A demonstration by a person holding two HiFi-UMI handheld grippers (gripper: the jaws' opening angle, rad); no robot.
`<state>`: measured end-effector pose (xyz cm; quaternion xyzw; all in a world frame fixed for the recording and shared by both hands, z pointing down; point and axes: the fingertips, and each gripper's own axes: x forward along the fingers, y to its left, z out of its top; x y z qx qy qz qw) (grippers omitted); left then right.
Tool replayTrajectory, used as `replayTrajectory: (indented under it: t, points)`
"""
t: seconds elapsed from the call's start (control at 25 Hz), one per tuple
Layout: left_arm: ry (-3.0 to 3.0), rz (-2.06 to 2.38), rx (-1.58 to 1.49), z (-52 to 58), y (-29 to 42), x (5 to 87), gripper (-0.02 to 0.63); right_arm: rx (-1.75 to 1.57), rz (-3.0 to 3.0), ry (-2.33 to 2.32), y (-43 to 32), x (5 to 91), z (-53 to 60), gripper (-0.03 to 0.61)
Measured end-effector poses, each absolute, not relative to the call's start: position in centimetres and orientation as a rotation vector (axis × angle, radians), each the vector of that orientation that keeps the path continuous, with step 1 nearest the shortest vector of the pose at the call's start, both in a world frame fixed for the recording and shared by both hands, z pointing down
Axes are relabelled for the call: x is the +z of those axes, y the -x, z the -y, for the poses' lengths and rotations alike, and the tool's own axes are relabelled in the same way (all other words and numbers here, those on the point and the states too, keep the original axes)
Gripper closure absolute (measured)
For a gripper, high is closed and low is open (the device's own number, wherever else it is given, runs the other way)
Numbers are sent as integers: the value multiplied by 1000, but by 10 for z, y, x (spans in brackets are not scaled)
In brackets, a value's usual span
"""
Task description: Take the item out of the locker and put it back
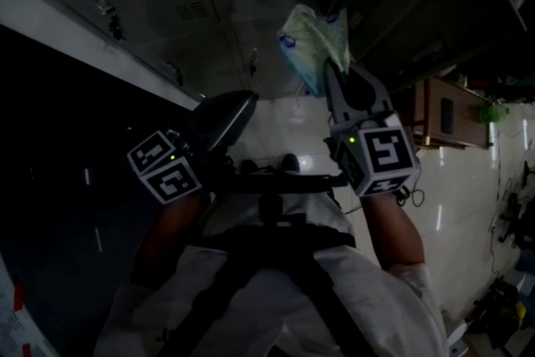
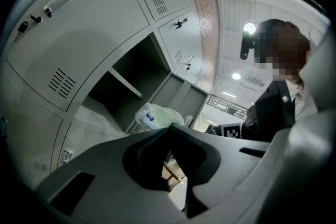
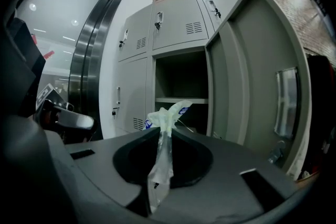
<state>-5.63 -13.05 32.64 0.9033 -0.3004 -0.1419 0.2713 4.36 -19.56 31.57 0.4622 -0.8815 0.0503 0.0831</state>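
Right gripper point(image 3: 167, 132): jaws clenched on the twisted neck of the plastic bag point(image 3: 169, 113), centre of the right gripper view. The film runs down between the jaws and its lower end is lost in the dark hollow.
Left gripper point(image 2: 168, 131): low centre of its own view, tips together, nothing between them.
Head view is very dark. Marker cubes point(image 1: 383, 155) are readable; forearms point(image 1: 393, 234) and harness straps point(image 1: 276, 263) are barely readable and cut off at the bottom edge. There the bag is upper centre, in the air at the right gripper's tips.
Beyond it the grey locker point(image 3: 173, 34) has one compartment open, door point(image 3: 252, 76) swung to frame right. One shelf point(image 3: 181, 99) shows; the rest of the interior is black.
Can't tell how close the bag is to the opening.
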Motion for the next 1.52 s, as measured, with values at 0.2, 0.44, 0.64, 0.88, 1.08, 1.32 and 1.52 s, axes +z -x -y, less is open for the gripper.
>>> replayTrajectory:
  t: [0.2, 0.44, 0.64, 0.88, 1.08, 1.32, 1.52]
  points:
    - [-2435, 792, -373, 126, 52, 328, 612, 158, 2642, -1371, -46, 321, 190, 554]
    - [-2429, 761, -369, 120, 48, 331, 612, 198, 2638, -1363, -48, 331, 182, 554]
    - [-2420, 742, -363, 115, 44, 335, 612, 239, 2616, -1361, -51, 341, 174, 554]
    - [-2417, 732, -363, 116, 44, 336, 612, 263, 2605, -1347, -51, 349, 168, 554]
    - [-2428, 705, -344, 113, 40, 336, 612, 255, 2614, -1345, -52, 349, 167, 554]
    - [-2423, 660, -354, 110, 35, 335, 612, 275, 2611, -1348, -52, 351, 166, 554]
    - [-2416, 659, -366, 111, 36, 335, 612, 276, 2613, -1348, -52, 352, 167, 554]
